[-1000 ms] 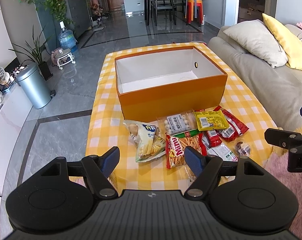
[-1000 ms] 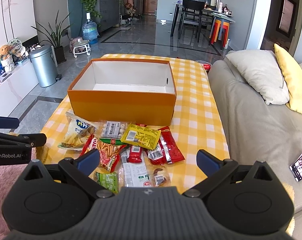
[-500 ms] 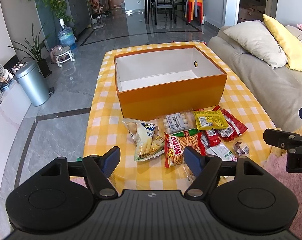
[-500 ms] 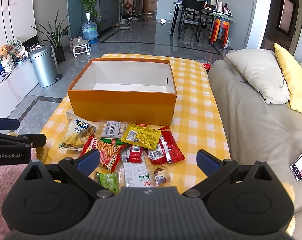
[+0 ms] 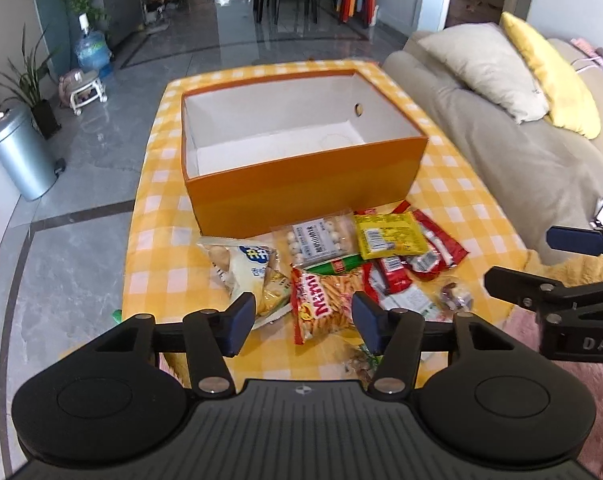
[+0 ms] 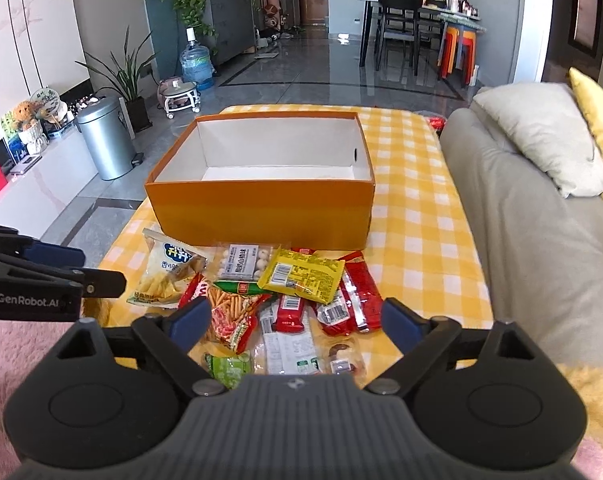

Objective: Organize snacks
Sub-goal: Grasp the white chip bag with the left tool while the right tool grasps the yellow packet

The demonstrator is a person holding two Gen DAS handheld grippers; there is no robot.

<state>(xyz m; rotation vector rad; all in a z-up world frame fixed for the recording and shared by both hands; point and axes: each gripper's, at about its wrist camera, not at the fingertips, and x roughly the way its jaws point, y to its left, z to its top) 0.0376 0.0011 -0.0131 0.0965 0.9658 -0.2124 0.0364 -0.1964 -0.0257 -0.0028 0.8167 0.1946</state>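
- Snacks [image 6: 285,292] lie in a loose, overlapping pile on the yellow-checked table [image 6: 413,216], just in front of the near wall of the empty orange box [image 6: 261,208]; none is in the box yet.
- Left hand-held gripper [image 5: 303,316] hovers over the near left of the pile; its jaws have just been closing, yet they stand apart with nothing pressed between them, framing the red stick-snack bag [image 5: 325,304].
- Right hand-held gripper [image 6: 289,320] hangs over the near right of the pile; its jaws have also narrowed slightly but remain wide and empty.
- Red stick-snack bag lies flat, its long axis running from the near edge of the table toward the box, slightly slanted.
- Likely step: picking the first packet. It seems best to come down across the bag's short width, pinch one free edge, and lift clear before carrying.
- Pale chip bag [image 5: 245,268] touches its left side, so dragging risks disturbing it.
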